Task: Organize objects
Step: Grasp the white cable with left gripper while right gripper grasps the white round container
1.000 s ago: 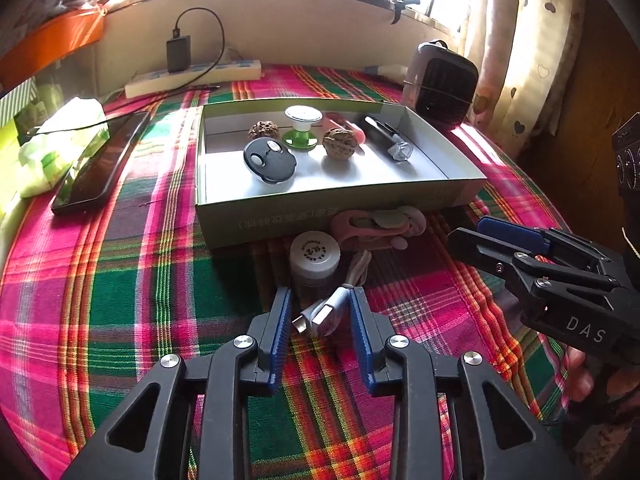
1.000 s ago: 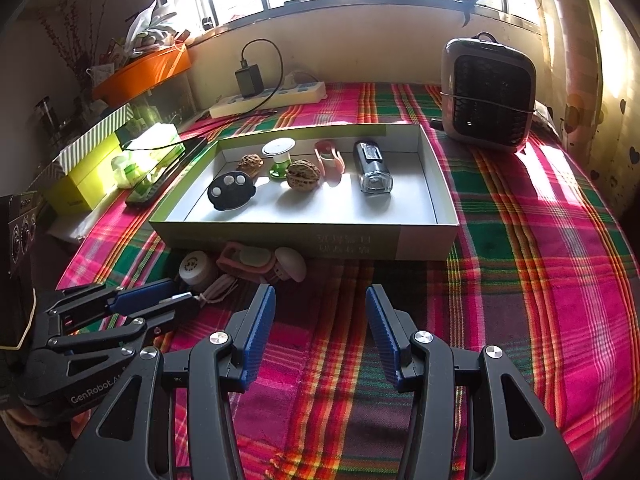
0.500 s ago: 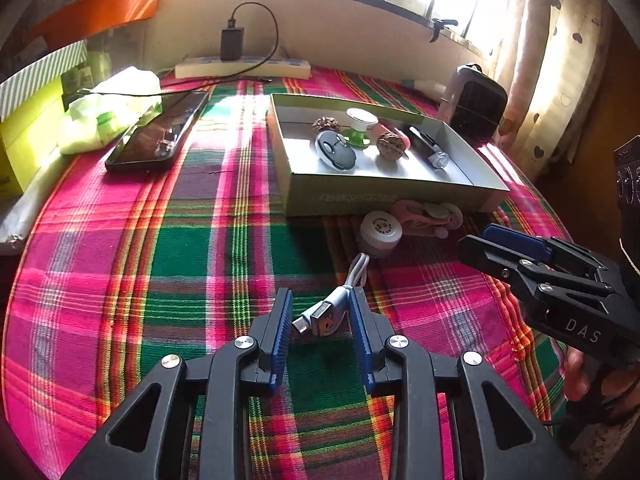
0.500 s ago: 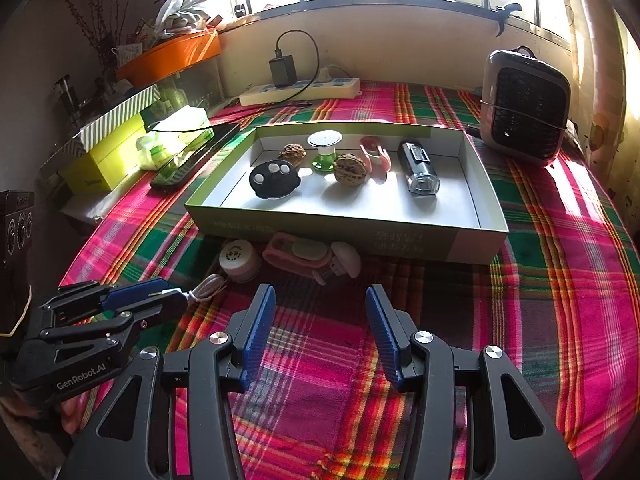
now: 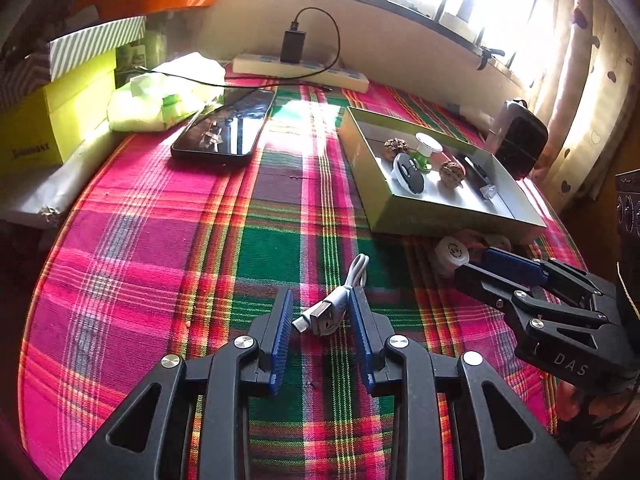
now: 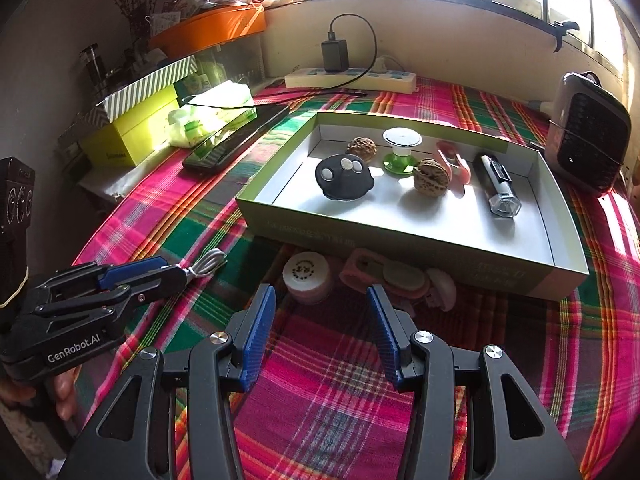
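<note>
My left gripper is shut on a short grey USB cable and holds it above the plaid cloth, left of the box; it also shows in the right wrist view with the cable hanging from it. My right gripper is open and empty, just in front of a white round container and a pink and white gadget lying against the front wall of the green box. In the box lie a black remote, two walnuts, a green-based spool and a lighter.
A phone, a tissue pack and yellow boxes sit at the left. A power strip with a charger lies at the back. A small heater stands right of the box.
My left gripper has pulled back and swung left with the cable, away from the box. My right gripper moved forward toward the white container and pink gadget.
</note>
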Demonstrator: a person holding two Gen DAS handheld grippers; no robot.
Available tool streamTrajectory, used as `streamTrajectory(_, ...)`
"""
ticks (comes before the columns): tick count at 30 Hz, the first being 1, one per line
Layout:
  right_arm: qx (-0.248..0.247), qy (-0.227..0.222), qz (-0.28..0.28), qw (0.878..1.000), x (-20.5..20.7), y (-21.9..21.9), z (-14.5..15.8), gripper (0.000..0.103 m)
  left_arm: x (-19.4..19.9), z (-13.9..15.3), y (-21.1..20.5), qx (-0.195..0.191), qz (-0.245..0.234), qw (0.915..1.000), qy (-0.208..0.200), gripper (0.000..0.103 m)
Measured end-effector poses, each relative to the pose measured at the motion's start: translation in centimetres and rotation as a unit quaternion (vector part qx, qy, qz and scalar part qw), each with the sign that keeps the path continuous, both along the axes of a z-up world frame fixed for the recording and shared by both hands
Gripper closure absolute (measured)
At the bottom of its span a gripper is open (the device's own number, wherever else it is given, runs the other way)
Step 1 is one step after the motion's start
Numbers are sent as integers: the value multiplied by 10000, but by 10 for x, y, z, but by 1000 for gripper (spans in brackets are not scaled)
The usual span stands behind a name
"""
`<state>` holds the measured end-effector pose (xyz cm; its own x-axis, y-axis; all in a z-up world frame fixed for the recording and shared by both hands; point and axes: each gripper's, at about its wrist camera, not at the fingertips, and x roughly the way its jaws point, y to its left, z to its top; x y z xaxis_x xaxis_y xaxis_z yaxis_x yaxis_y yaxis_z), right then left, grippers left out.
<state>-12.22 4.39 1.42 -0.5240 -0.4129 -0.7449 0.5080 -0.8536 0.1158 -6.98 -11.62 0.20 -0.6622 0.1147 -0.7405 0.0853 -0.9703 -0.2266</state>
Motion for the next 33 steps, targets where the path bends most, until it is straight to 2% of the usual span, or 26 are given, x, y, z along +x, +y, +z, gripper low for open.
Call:
streamTrajectory(14,-24,-229,323,9992,-10,-21,-9,54,-5,0,-2,-90,-46,9999,1,76)
streamTrajectory(18,-20,-192,284,9994,-12,-24,-9,54,-8,0,-1,-85,-188,9998,13,68)
streamTrajectory(23,91,-103,273,9995,-11,-28,-9,54,-9,0,2,-163,-273,9995,37,67)
streamTrajectory(31,169,-62,98,9998,-12,-25,-9,71,-11,0,1,-188,-266,9995,31,69)
streamTrajectory(33,171,-59,93,9998,-12,-25,-9,73,-13,0,0,-228,-223,9995,18,77)
